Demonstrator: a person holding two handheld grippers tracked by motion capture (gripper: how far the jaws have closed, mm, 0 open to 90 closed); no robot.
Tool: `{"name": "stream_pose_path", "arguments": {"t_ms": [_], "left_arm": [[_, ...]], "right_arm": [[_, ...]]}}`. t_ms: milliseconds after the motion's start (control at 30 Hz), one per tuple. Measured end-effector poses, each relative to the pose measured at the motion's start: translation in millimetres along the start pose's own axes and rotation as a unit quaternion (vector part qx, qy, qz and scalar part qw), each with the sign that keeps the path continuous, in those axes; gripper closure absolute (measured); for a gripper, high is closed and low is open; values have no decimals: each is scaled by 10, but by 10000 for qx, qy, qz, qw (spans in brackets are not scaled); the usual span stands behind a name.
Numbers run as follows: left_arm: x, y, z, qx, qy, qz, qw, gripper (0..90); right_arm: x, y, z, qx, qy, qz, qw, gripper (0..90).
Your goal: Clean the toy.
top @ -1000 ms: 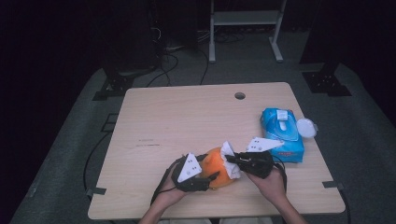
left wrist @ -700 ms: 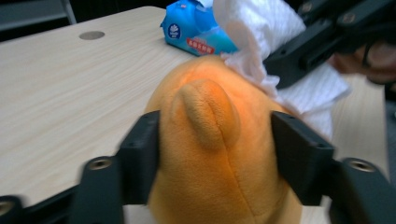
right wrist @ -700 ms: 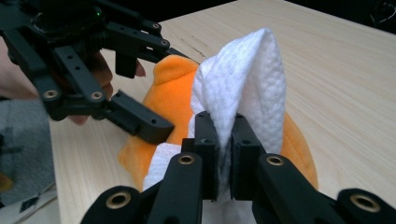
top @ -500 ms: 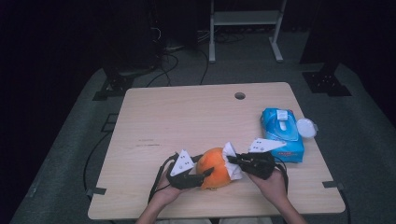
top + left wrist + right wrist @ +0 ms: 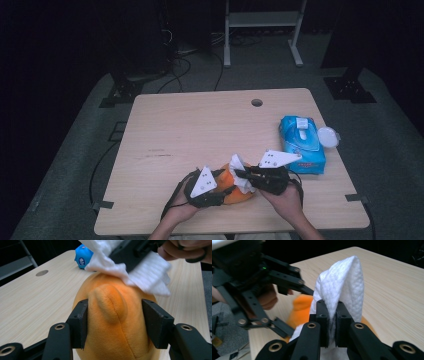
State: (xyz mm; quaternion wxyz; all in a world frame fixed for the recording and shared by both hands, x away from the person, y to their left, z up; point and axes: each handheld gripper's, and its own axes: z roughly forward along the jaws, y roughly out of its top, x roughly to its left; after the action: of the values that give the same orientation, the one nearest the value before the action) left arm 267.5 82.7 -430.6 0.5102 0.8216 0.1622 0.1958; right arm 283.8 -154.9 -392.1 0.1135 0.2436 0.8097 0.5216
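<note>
Pale wooden table (image 5: 200, 130), near edge: an orange plush toy (image 5: 115, 322) sits clamped between the left gripper (image 5: 115, 322) jaws. From the right, the right gripper (image 5: 331, 322), jaws pinched together on a white wipe (image 5: 342, 282), should rub lightly while the toy is held steady.

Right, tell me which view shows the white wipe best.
The right gripper view: the white wipe stands folded, pinched between the right gripper jaws. The left gripper view shows it blurred, draped on the orange plush toy. The high view shows a small white tuft.
</note>
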Motion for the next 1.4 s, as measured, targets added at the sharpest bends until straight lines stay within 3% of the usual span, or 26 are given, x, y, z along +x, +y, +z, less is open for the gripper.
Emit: {"name": "stream_pose_path", "arguments": {"t_ms": [100, 167, 233, 267, 333, 433, 467, 533, 633, 700, 833, 1100, 1300, 1400], "left_arm": [[27, -12, -16, -41, -78, -142, 9999, 412], [68, 8, -12, -116, -229, -471, 9986, 323], [103, 34, 13, -93, -220, -778, 9967, 238], [107, 31, 24, -49, -151, -783, 9968, 240], [116, -1, 17, -42, -72, -644, 9979, 332], [144, -28, -21, 19, 2, -603, 9982, 404], [144, -28, -21, 19, 2, -603, 9982, 409], [186, -80, -55, 26, -46, -700, 9975, 413], [197, -98, -70, 33, -65, -777, 9969, 413], [192, -97, -70, 34, -62, -763, 9971, 413], [232, -137, -103, 93, -72, -797, 9968, 414], [336, -226, -155, 151, -9, -974, 9951, 403], [401, -290, -204, 185, -10, -1092, 9938, 394], [399, -288, -204, 189, -20, -1081, 9940, 394]], "right_arm": [[-125, -77, -25, 79, -180, 131, 9997, 832], [-201, -150, -35, 62, -135, 375, 9992, 833], [-165, -156, -24, 52, -137, 330, 9993, 832], [-137, -145, -11, 33, -97, 289, 9995, 832], [-119, -137, 10, 43, -58, 209, 9998, 832], [-206, -168, -17, 25, -85, 394, 9992, 832], [-206, -168, -17, 25, -85, 394, 9992, 832], [-317, -271, -35, 141, -313, 507, 9981, 831], [-441, -388, -63, 147, -268, 916, 9953, 831], [-444, -392, -72, 165, -281, 925, 9952, 831], [-336, -312, -72, 141, -240, 678, 9973, 831], [-501, -497, -47, 243, -213, 1190, 9924, 831], [-325, -341, -63, 88, -50, 830, 9965, 831], [-352, -383, -41, 137, -39, 883, 9960, 831]]}}
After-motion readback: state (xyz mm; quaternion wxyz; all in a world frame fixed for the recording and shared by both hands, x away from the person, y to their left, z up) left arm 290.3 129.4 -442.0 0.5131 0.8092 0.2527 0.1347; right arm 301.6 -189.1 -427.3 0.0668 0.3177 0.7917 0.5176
